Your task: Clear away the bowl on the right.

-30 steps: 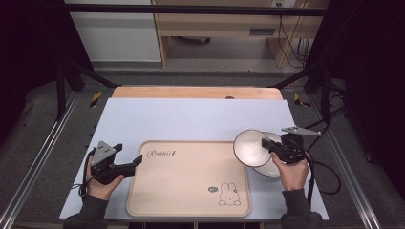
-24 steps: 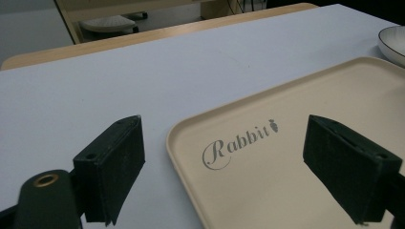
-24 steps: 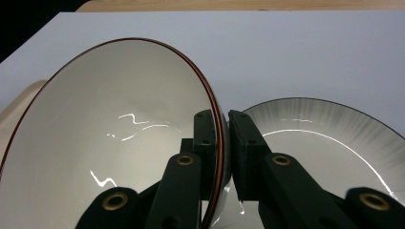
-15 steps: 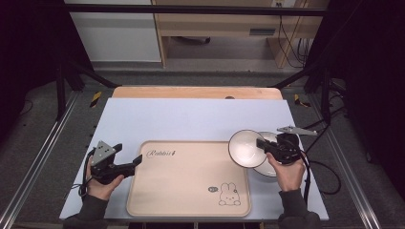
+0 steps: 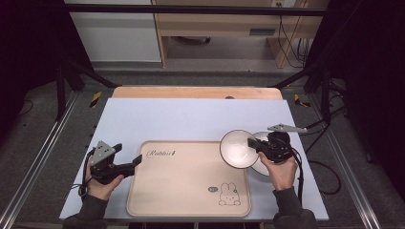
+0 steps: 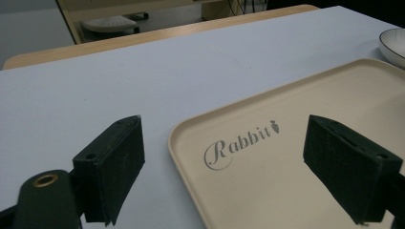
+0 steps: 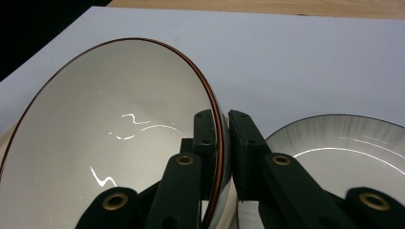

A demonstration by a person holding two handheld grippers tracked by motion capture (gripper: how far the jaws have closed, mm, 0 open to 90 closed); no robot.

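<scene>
Right gripper view: right tool point(image 7: 220, 143) pinches tilted bowl point(image 7: 110, 143) rim.

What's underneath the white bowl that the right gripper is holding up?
Under the white bowl, clamped at its rim by the right gripper, lie the tray's right edge and part of a second bowl. The bowl covers the overlapped parts.

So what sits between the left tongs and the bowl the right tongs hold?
The beige tray, bare apart from its print, fills that stretch in the high view, between the left tongs and the bowl.
</scene>
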